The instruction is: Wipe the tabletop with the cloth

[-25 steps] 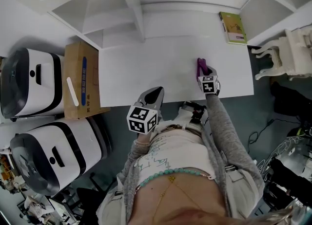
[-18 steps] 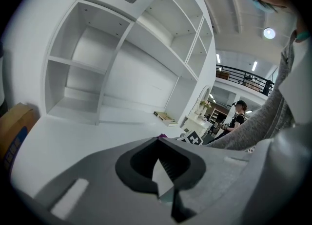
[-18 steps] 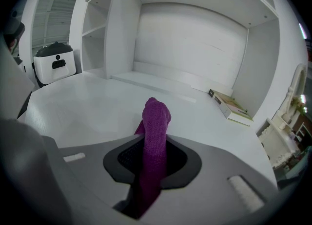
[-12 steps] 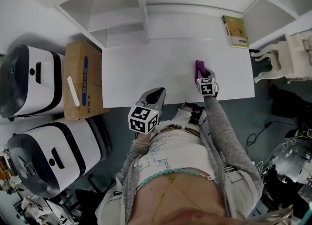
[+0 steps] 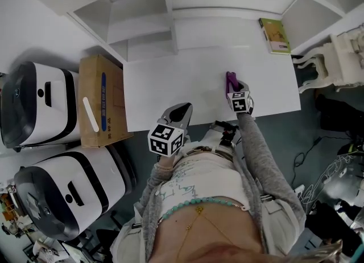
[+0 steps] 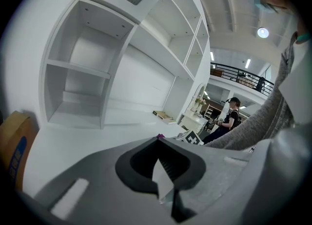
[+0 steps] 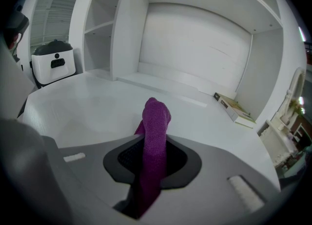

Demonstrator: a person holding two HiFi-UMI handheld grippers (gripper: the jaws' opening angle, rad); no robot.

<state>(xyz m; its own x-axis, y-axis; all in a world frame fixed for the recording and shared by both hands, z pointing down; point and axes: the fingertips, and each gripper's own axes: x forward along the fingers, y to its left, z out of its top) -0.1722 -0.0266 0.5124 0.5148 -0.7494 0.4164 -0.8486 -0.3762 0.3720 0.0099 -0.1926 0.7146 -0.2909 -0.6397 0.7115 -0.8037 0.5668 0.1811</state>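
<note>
A white tabletop (image 5: 170, 79) fills the head view, with shelves (image 5: 142, 17) behind it and a book (image 5: 274, 35) at its far right. We see the right gripper (image 5: 232, 88) over the table's right half with a purple cloth (image 5: 230, 77) at its tip. The left gripper (image 5: 181, 110) is at the near edge. In the left gripper view its jaws meet, seemingly on nothing. In the right gripper view the jaws clamp the cloth, which sticks out over the tabletop.
</note>
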